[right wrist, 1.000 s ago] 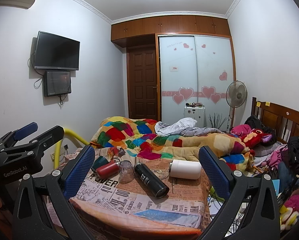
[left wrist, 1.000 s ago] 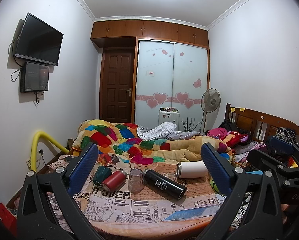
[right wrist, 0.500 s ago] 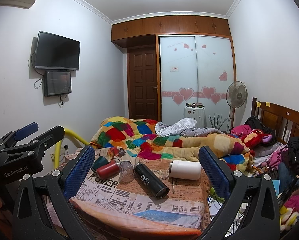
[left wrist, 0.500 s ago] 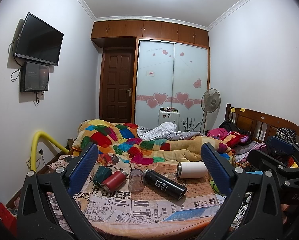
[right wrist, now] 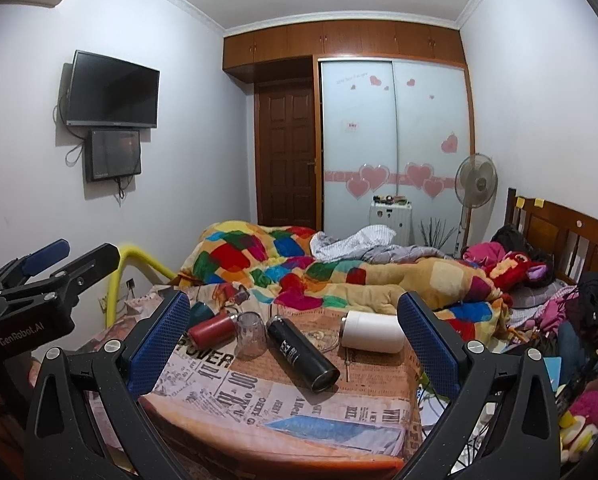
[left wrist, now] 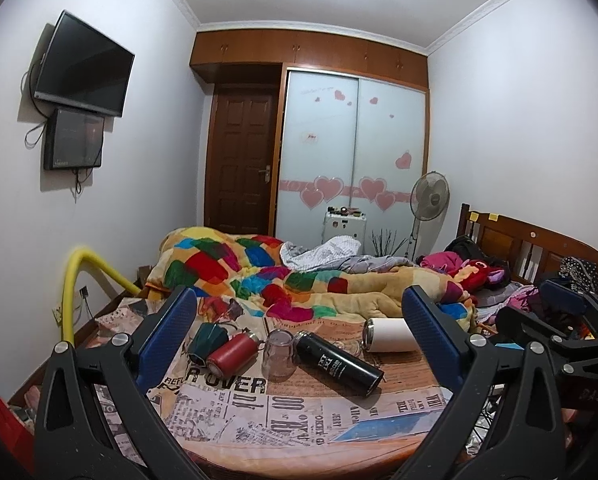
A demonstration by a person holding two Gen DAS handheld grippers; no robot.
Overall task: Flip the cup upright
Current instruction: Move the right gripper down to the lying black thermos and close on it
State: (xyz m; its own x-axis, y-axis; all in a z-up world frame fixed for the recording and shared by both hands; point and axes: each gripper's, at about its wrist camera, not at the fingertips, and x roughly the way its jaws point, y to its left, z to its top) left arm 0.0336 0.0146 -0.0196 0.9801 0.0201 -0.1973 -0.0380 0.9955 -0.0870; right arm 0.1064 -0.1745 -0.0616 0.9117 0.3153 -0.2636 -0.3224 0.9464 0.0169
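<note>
A clear glass cup (left wrist: 279, 354) stands upside down on the newspaper-print table (left wrist: 259, 412); it also shows in the right wrist view (right wrist: 251, 334). Beside it lie a red bottle (left wrist: 231, 351), a dark green cup (left wrist: 207, 338), a black bottle (left wrist: 337, 362) and a white tumbler (left wrist: 389, 334), all on their sides. My left gripper (left wrist: 297, 334) is open and empty, held back from the table. My right gripper (right wrist: 293, 332) is open and empty, also short of the table. The black bottle (right wrist: 303, 354) and white tumbler (right wrist: 373, 331) lie between its fingers in view.
A bed with a patchwork quilt (left wrist: 259, 272) lies behind the table. A yellow rail (left wrist: 73, 276) stands at the left. Clothes and toys pile at the right (right wrist: 539, 280). The left gripper's body shows at the left of the right wrist view (right wrist: 39, 300).
</note>
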